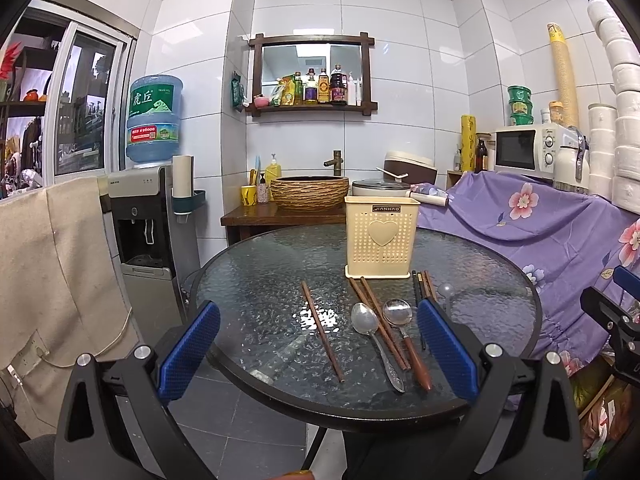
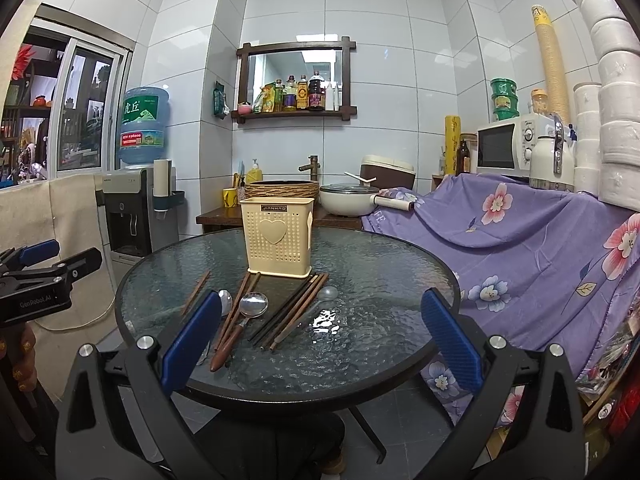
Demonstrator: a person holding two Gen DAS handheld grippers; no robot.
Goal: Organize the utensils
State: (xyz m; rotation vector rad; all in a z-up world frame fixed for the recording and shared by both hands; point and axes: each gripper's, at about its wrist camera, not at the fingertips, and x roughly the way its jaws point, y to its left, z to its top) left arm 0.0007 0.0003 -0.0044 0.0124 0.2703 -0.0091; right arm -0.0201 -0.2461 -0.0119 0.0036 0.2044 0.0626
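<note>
Utensils [image 1: 378,328] between left hand-held gripper [image 1: 318,350] fingers

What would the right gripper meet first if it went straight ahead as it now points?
Probably the glass table: the open right gripper hangs above its near edge, pointing slightly down at bare glass right of the chopsticks. Kept level, it might reach the holder. Depth is unclear.

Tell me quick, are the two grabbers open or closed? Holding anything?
Left gripper: open, holding nothing.
Right gripper: open, holding nothing.
</note>
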